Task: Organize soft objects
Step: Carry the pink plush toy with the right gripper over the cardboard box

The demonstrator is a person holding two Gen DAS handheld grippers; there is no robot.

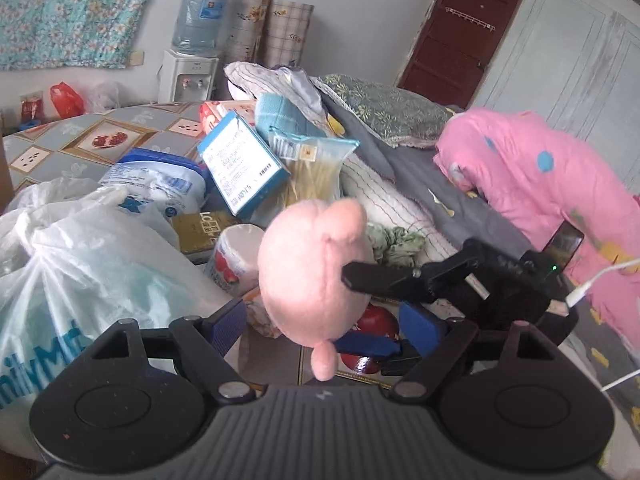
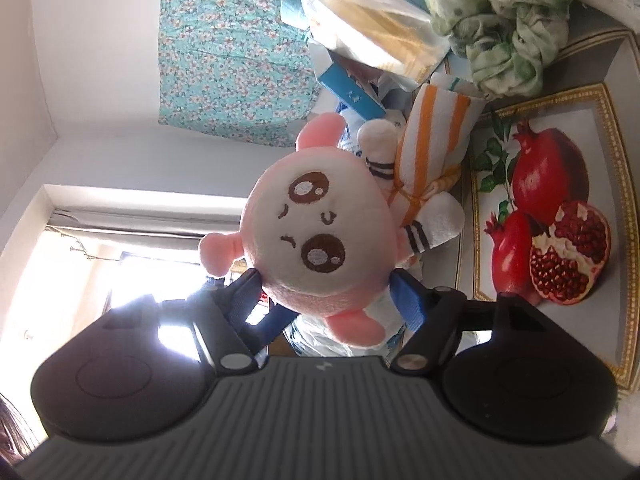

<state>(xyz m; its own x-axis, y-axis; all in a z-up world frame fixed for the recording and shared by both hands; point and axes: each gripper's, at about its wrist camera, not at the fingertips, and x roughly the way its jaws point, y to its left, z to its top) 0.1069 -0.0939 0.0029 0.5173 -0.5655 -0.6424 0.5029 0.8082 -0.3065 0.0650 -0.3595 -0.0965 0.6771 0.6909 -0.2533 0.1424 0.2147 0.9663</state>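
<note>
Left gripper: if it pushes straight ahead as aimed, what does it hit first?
The pink plush toy, already between the open jaws of the left gripper and held by the right gripper. Depth beyond is unclear.

Daylight, soft and even; window (image 2: 132,276) blown out to white glare (right wrist view). Fisheye bending at edges, dark vignette corners, slight softness.

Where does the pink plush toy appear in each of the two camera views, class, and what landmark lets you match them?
Left wrist view: the pink plush toy hangs at centre, seen from behind, with the right gripper closed on it.
Right wrist view: the toy fills the centre, face toward the camera, between the blue fingers.
Shared landmark: the crumpled green cloth.
</note>
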